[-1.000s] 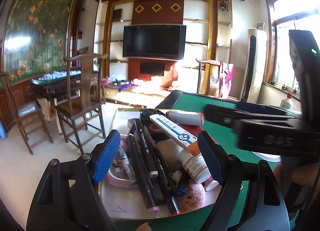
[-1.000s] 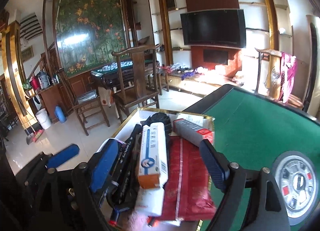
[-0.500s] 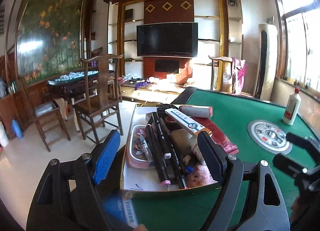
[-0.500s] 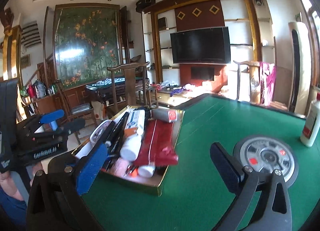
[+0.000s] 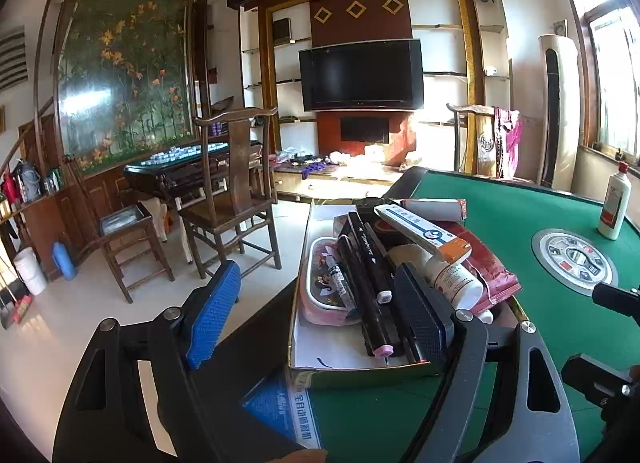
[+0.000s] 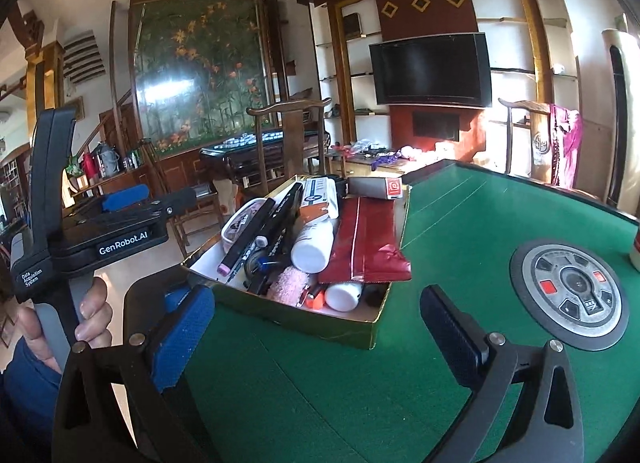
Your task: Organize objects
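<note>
A gold-rimmed cardboard box sits at the left edge of the green table. It is piled with black markers, a pink pencil case, a white bottle, an orange-and-white carton and a red packet. My left gripper is open just short of the box's near left corner, gripping nothing. My right gripper stands wide open over bare felt, in front of the box. A hand holds the left gripper's body.
A round control panel is set into the felt right of the box. A white bottle stands near the far right edge. Wooden chairs and tiled floor lie beyond the table's left rim.
The right gripper has pulled back from over the box and its jaws have spread wider. It no longer blocks the left view. The left gripper has drifted left, so the box sits further right.
</note>
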The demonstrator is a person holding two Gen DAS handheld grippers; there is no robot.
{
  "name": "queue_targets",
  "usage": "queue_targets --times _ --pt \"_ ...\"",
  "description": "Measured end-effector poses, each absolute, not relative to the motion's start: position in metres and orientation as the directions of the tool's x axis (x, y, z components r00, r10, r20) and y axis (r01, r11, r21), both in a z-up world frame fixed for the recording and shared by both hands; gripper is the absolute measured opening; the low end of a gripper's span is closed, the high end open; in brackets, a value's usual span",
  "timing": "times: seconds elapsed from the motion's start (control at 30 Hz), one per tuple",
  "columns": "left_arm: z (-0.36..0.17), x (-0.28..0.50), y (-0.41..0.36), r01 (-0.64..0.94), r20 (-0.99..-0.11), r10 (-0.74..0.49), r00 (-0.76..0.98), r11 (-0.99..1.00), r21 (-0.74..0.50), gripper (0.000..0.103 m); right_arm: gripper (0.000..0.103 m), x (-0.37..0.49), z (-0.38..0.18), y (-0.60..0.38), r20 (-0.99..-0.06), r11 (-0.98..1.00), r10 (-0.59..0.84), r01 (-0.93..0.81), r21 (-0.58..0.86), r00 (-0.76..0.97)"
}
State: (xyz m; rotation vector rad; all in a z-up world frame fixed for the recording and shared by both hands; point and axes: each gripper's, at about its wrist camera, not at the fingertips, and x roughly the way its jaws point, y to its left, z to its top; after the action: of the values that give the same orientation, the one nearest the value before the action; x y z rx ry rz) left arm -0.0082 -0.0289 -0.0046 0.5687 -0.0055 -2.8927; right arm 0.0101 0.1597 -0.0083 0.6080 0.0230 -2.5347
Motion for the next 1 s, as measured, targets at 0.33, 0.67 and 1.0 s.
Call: queue_targets --times 0.33,0.67,1.0 --pt "-0.010 -0.006 -0.032 0.179 -0.385 -0.171 -0.907 -0.984 0.015 0.080 0.103 0.011 -0.015 0.154 -0.442 -0.857 -0.492 0.508 0.090 -0.750" --pt "-0.015 -0.008 -0.030 0.165 -0.405 -0.158 -0.901 -0.986 0.018 0.080 0.103 0.011 -0.016 0.151 -0.451 -0.854 -0.493 0.514 0.086 -0.744" --pt "-0.018 -0.007 -0.025 0.152 -0.417 -0.158 -0.895 -0.987 0.047 0.080 0.103 0.011 -0.017 0.151 -0.452 -0.853 -0.494 0.513 0.090 -0.743"
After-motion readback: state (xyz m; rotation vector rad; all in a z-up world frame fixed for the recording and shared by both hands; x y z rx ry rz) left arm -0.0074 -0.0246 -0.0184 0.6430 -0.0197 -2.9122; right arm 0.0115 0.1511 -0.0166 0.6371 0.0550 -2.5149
